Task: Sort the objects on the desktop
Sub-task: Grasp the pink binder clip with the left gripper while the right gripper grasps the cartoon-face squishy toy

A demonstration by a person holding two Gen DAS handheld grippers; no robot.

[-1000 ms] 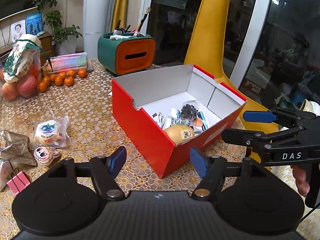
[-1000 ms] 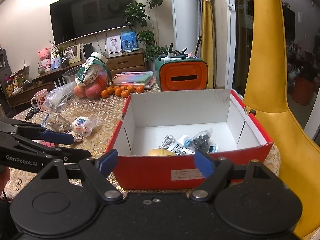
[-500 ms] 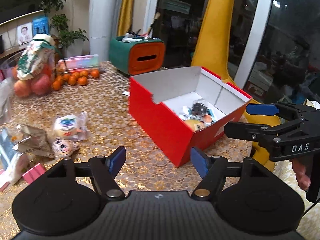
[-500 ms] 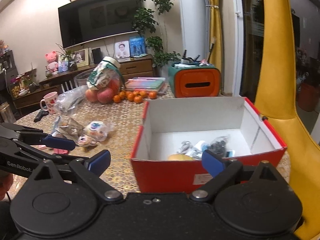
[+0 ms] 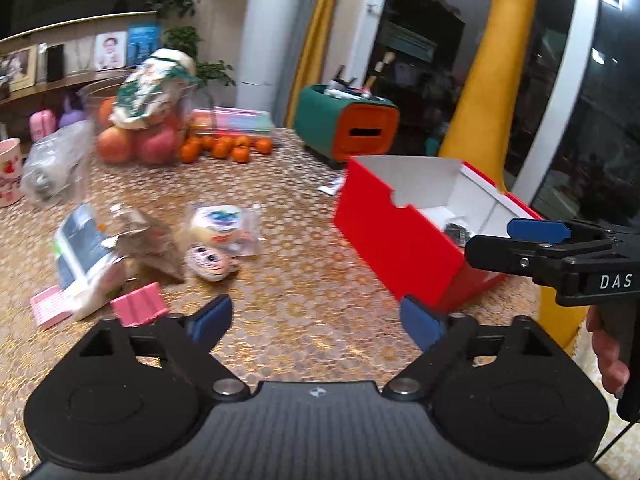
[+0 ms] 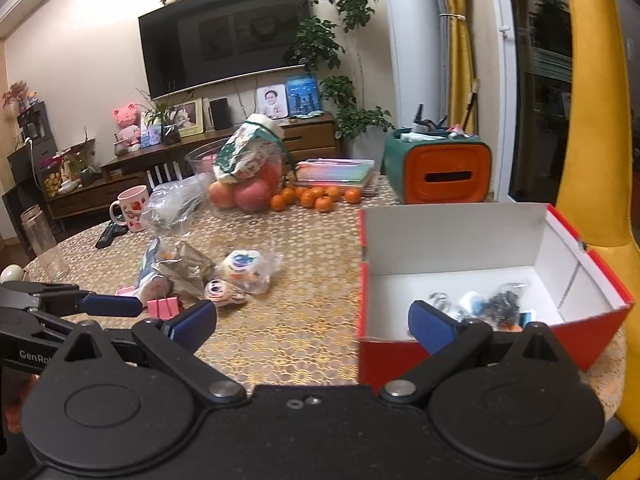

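Red cardboard box (image 6: 472,354), white inside, sat on the gold honeycomb-patterned tablecloth (image 6: 288,320), holding what looked like crinkly little packets. Left gripper (image 5: 316,320) and right gripper (image 6: 314,320) were both opening, nothing between their blue pads.

Big TV (image 6: 224,36) on the wall, leafy plant (image 6: 336,52) beside it, pink mug (image 6: 130,208) and little oranges (image 6: 316,198) back on the table.
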